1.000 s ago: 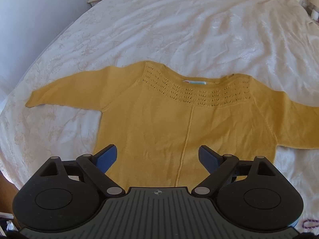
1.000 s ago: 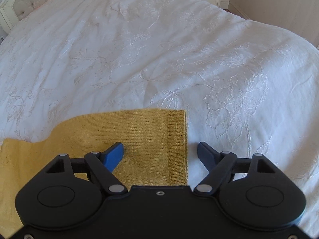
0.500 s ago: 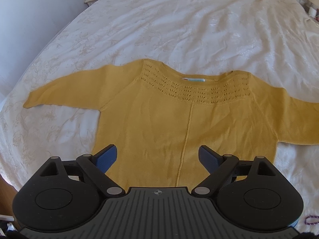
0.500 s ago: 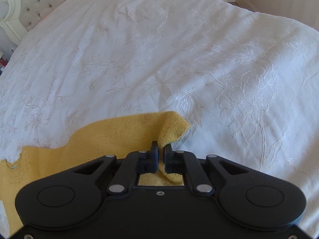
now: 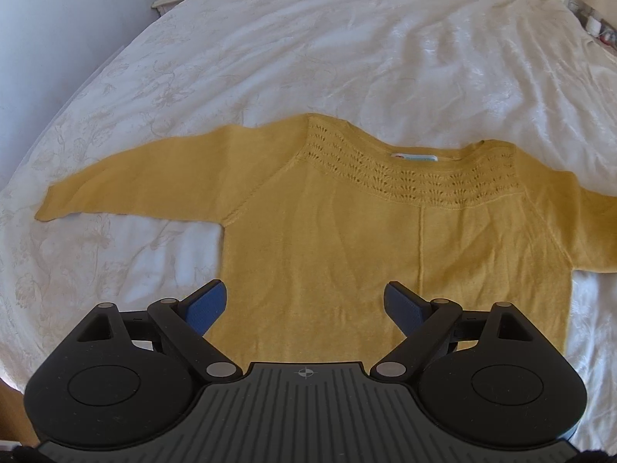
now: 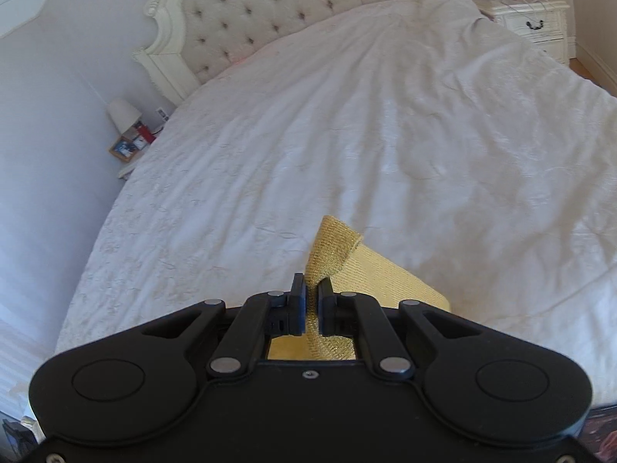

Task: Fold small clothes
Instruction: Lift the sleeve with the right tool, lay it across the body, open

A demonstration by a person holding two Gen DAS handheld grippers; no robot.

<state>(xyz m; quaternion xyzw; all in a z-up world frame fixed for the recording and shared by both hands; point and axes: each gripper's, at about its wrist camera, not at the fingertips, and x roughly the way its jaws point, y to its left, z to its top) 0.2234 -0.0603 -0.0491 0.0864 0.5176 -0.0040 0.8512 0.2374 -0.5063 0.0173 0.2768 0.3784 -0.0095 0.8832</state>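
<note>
A mustard-yellow knit sweater (image 5: 366, 239) lies flat, front up, on the white bedspread (image 5: 308, 58), its left sleeve (image 5: 127, 181) stretched out to the side. My left gripper (image 5: 304, 305) hovers open over the sweater's lower hem, nothing between its blue pads. In the right wrist view my right gripper (image 6: 312, 301) is shut on the ribbed cuff of the right sleeve (image 6: 331, 247), which stands lifted off the bed and folds over past the fingertips. The sweater's body is out of that view.
The bedspread (image 6: 347, 135) runs up to a tufted headboard (image 6: 270, 11). A nightstand (image 6: 131, 146) with a lamp and photo frame stands at the left, another nightstand (image 6: 536, 19) at the far right. The bed's left edge (image 5: 11, 378) drops off near my left gripper.
My right gripper shut on the sleeve cuff, then rose and swung, lifting the cuff off the bed; the headboard has come into view. My left gripper shifted left along the hem, still open.
</note>
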